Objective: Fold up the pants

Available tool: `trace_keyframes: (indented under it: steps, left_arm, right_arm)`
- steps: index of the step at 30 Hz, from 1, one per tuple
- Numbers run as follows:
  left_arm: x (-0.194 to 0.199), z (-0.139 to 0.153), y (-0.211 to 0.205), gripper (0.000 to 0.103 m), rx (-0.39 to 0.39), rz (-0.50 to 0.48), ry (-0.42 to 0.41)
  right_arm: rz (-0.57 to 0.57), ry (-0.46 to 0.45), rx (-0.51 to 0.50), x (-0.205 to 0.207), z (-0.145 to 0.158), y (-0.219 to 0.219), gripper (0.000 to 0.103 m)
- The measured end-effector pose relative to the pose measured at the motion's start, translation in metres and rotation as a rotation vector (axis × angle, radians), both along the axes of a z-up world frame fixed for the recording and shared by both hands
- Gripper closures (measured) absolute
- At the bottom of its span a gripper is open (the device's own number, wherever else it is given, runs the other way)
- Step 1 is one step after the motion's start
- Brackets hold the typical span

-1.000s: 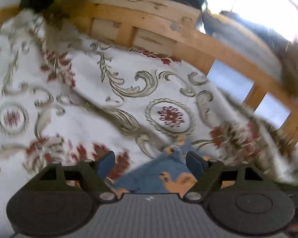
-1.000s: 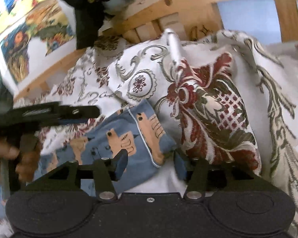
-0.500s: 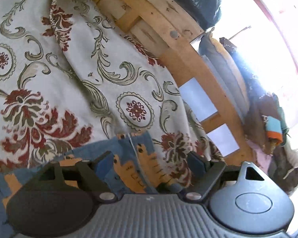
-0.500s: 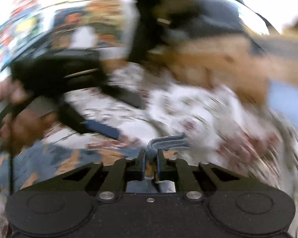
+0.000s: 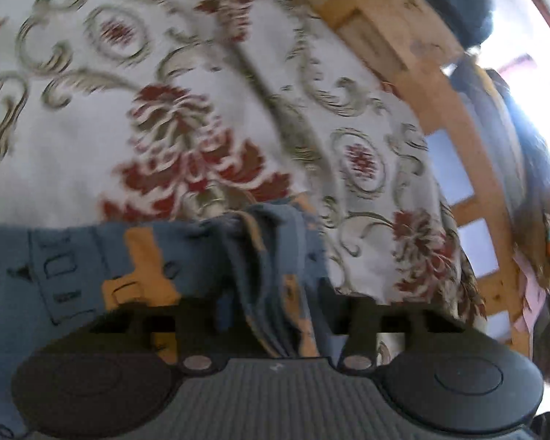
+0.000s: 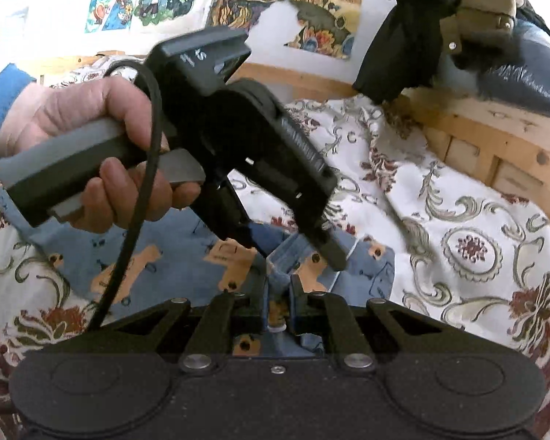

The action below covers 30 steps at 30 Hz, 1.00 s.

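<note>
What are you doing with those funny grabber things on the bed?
A person is folding small blue pants printed with orange shapes, spread on a flowery bedspread. The right gripper is pinched shut on a bunched bit of the fabric. The left gripper, held in a hand, is open, with a fold of the pants between its fingers.

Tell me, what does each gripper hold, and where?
Right gripper pinches the pants at a bunched edge. Left gripper is open around a fold, not gripping.
</note>
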State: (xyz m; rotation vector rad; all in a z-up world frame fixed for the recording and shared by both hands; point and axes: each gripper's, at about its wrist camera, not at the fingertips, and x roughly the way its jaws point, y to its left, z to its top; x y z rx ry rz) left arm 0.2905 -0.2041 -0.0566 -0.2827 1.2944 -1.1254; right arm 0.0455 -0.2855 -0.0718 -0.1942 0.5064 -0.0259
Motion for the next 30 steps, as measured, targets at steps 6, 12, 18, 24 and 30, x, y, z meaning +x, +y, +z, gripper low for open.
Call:
trace_keyframes:
  steps: [6, 12, 18, 24, 30]
  left_arm:
    - [0.002, 0.001, 0.002, 0.090, -0.043, 0.042, -0.005]
    - [-0.012, 0.034, 0.015, 0.092, -0.093, 0.025, -0.100]
    - [-0.013, 0.059, 0.060, 0.092, -0.068, 0.066, -0.163]
    - [-0.009, 0.051, 0.124, 0.092, -0.011, 0.161, -0.169]
    - [-0.007, 0.014, 0.167, 0.092, 0.033, 0.227, -0.142]
  right_arm:
    - [-0.017, -0.007, 0.006, -0.001, 0.000, 0.001, 0.092]
    - [-0.005, -0.109, -0.032, -0.018, 0.009, 0.017, 0.092]
    - [0.102, -0.144, -0.031, -0.017, 0.023, 0.045, 0.092]
    - [0.251, -0.098, -0.013, -0.004, 0.024, 0.083, 0.092]
    - [0.354, 0.020, -0.066, 0.013, 0.005, 0.122, 0.092]
